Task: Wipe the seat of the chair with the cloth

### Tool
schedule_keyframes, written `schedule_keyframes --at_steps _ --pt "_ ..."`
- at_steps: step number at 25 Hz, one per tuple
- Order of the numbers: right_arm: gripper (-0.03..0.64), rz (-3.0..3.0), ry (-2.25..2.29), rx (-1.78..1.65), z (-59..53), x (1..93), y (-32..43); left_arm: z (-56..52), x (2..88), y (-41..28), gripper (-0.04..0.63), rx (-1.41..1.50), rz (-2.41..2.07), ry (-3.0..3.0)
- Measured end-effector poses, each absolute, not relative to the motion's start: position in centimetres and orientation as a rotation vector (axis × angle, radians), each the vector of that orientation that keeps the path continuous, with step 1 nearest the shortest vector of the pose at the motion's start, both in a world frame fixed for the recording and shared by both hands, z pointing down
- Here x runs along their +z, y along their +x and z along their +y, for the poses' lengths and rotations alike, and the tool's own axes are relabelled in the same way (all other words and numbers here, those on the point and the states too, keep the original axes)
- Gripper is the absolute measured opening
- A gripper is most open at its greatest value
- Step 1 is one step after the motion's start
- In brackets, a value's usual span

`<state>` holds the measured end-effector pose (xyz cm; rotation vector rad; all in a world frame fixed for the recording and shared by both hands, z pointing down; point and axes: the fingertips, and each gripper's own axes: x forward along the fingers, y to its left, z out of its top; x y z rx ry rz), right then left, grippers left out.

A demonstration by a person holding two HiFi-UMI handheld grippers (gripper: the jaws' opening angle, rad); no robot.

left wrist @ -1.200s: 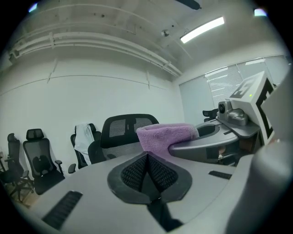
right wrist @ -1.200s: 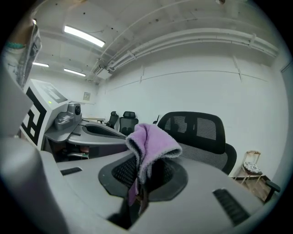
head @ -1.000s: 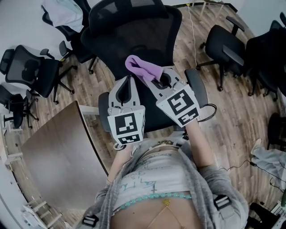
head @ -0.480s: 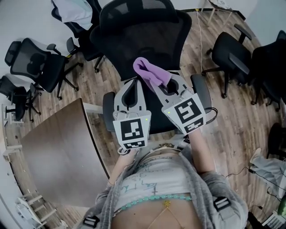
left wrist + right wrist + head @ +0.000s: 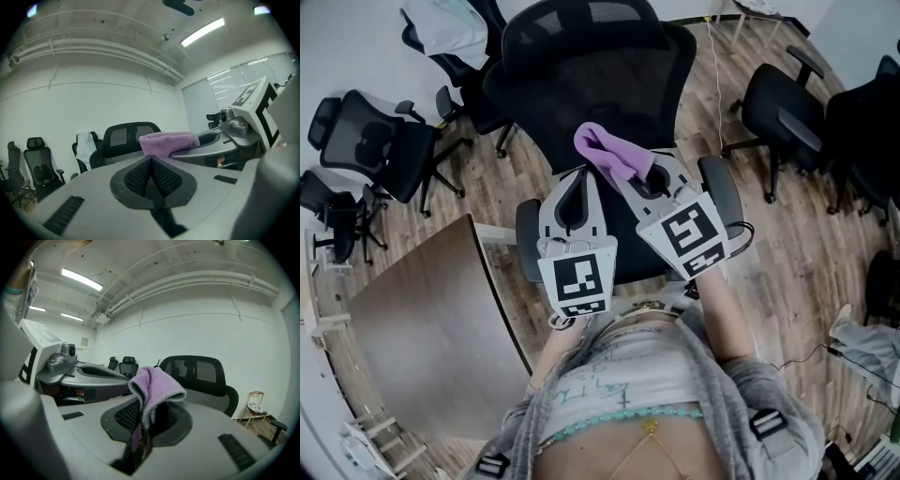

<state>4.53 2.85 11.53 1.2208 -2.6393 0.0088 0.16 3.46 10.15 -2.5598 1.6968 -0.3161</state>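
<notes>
Little has changed over the last second: both grippers stay side by side in front of the person's waist, shifted only slightly in the head view, and the purple cloth (image 5: 609,152) remains clamped.

Seen from above, the person stands facing a black mesh-backed office chair (image 5: 581,66), forearms bent forward and close together. The left gripper (image 5: 578,180) points ahead over the chair seat (image 5: 623,248), its marker cube nearest the body. Its own view shows its jaws pressed together with nothing between them (image 5: 150,161).

The right gripper (image 5: 630,176) sits just beside it, angled slightly inward, with the right forearm (image 5: 719,305) in a grey sleeve running back to the body. In its own view the jaws (image 5: 140,439) are closed on a lower fold of the cloth (image 5: 152,390), which rises from between them and flops over in a soft hump. The cloth is held up in the air above the seat, not touching it.

A wooden table (image 5: 422,328) stands at the person's left, and other black chairs (image 5: 370,150) stand around on the wood floor.
</notes>
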Motion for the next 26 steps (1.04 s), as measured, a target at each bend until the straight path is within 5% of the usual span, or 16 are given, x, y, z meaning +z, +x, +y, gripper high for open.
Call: schedule_keyframes --at_steps 26 --pt "0.048 -2.615 1.224 0.000 2.4 12.0 4.4 2.1 10.3 0.7 0.006 -0.315 1.651 -2.581"
